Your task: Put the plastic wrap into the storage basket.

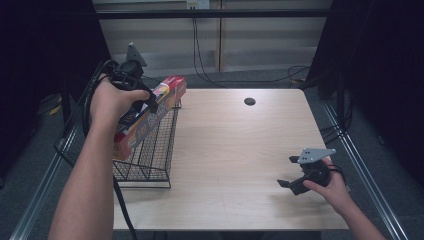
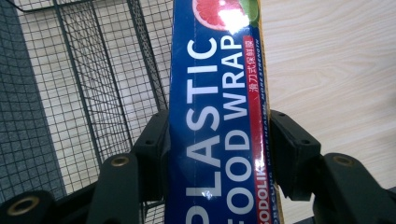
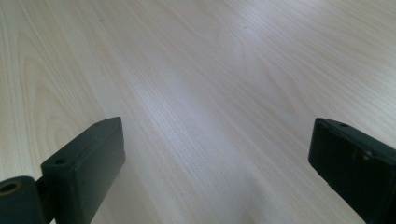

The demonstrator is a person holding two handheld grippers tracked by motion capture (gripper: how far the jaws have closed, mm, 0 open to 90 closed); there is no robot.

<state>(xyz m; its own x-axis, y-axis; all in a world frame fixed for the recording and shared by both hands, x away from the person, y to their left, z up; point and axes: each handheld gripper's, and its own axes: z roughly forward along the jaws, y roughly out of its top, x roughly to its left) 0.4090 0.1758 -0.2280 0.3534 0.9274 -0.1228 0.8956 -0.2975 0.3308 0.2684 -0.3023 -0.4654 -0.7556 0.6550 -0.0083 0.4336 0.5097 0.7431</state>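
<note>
In the upper left of the high view, the left gripper (image 1: 152, 102) pinches a long, blue-faced cardboard box of plastic food wrap with a red side and a grapefruit picture (image 1: 150, 112). The box slants over the black wire-mesh basket (image 1: 150, 160) that stands at the left edge of the pale wood-grain counter (image 1: 235, 150); its lower end dips inside the basket and its upper end pokes out past the far rim. The left gripper view shows both black jaws pressed flat against the long sides of the box (image 2: 215, 130), with the basket mesh (image 2: 84, 93) at the left of that frame and bare counter at the right.

In the lower right of the high view, the right gripper (image 1: 290, 172) rests low over the counter, well apart from the basket. The right gripper view shows its jaws spread wide with nothing but wood grain (image 3: 196, 93) between them.

The step in hand appears to be carrying the box at the basket; whether it is going in or coming out cannot be told. If it is going in, the next move calls for lowering the box until it rests in the basket, keeping its long ends clear of the wire rim, before the jaws spread. If it is coming out, it calls for lifting the lower end clear of the rim and swinging it over open counter.
</note>
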